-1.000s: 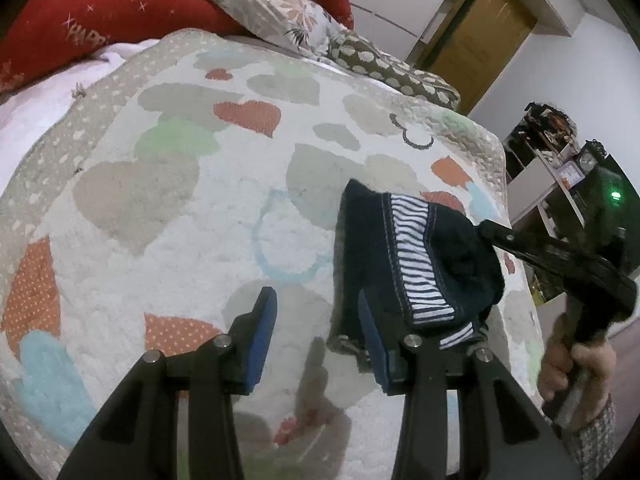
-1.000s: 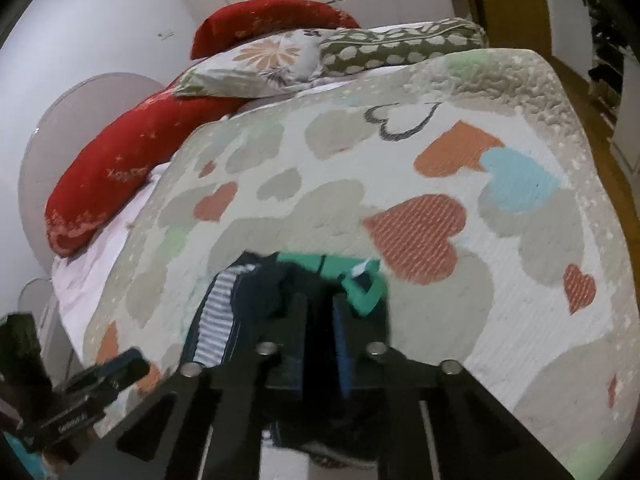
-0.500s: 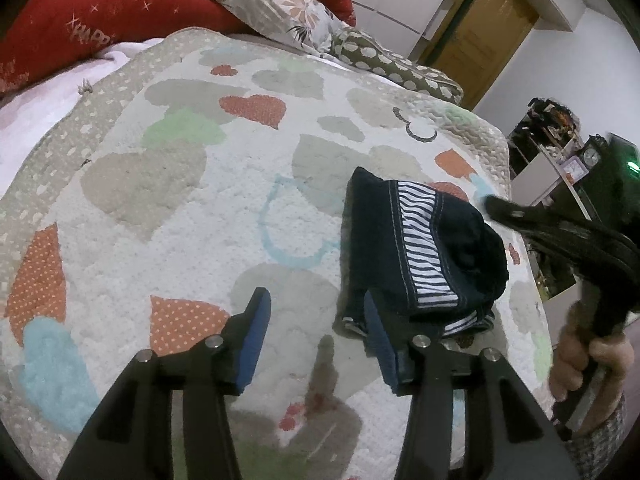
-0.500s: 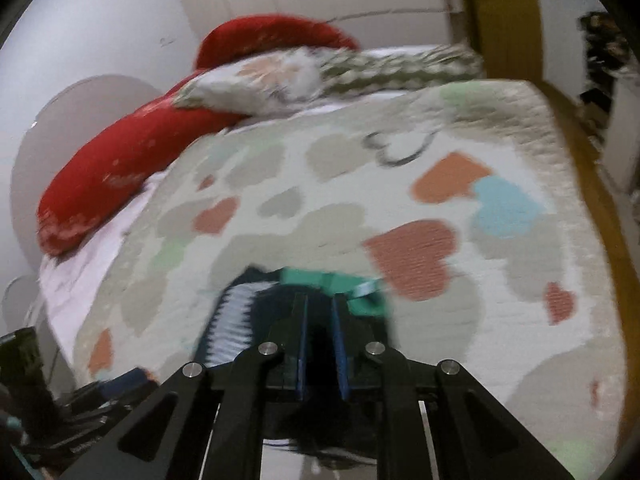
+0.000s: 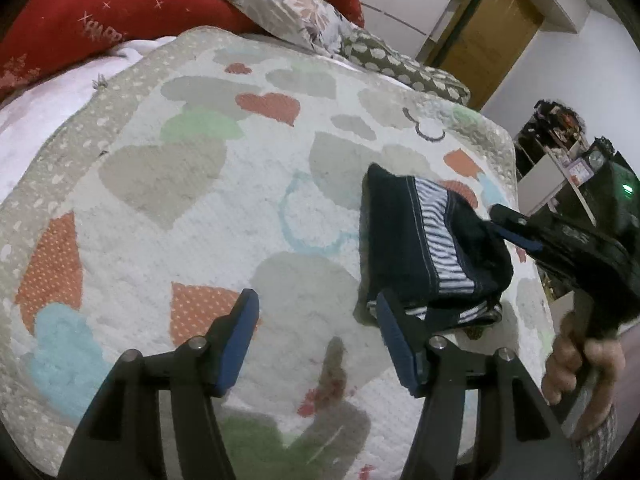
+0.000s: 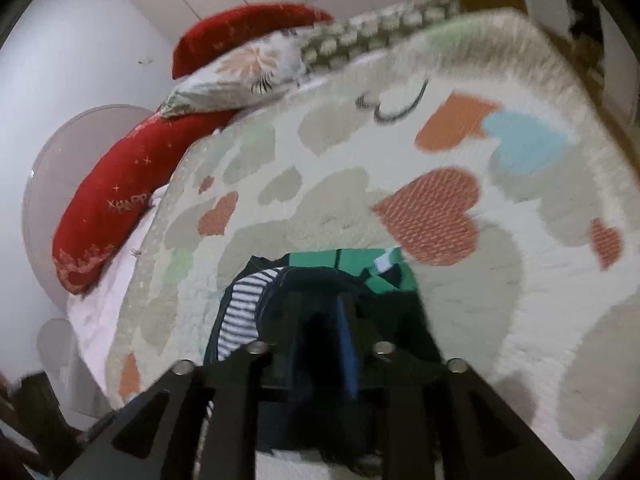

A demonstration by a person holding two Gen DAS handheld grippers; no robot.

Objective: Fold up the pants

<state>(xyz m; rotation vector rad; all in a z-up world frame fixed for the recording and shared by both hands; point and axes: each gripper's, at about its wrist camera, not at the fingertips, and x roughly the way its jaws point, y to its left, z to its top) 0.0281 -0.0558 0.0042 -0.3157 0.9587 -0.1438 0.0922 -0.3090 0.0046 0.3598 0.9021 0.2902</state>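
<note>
The pants (image 5: pixel 432 248) are a small folded bundle of dark navy cloth with a white-striped side panel, lying on the heart-patterned quilt (image 5: pixel 200 200) near its right edge. My left gripper (image 5: pixel 316 328) is open and empty, low over the quilt just left of the bundle's near end. My right gripper (image 5: pixel 520 224) comes in from the right, its tips at the bundle's right edge. In the right wrist view the pants (image 6: pixel 256 304) show a green waistband, and the right gripper (image 6: pixel 324 320) is shut on the dark cloth.
Red bolsters (image 5: pixel 100 12), a floral pillow (image 5: pixel 280 4) and a spotted pillow (image 5: pixel 404 68) lie at the head of the bed. A wooden door (image 5: pixel 488 28) and cluttered shelves (image 5: pixel 560 148) stand beyond the bed's right edge (image 5: pixel 516 184).
My left gripper has drawn back a little from the bundle. The right gripper has stayed shut on the pants and its view has swung and blurred, tilting to the left.
</note>
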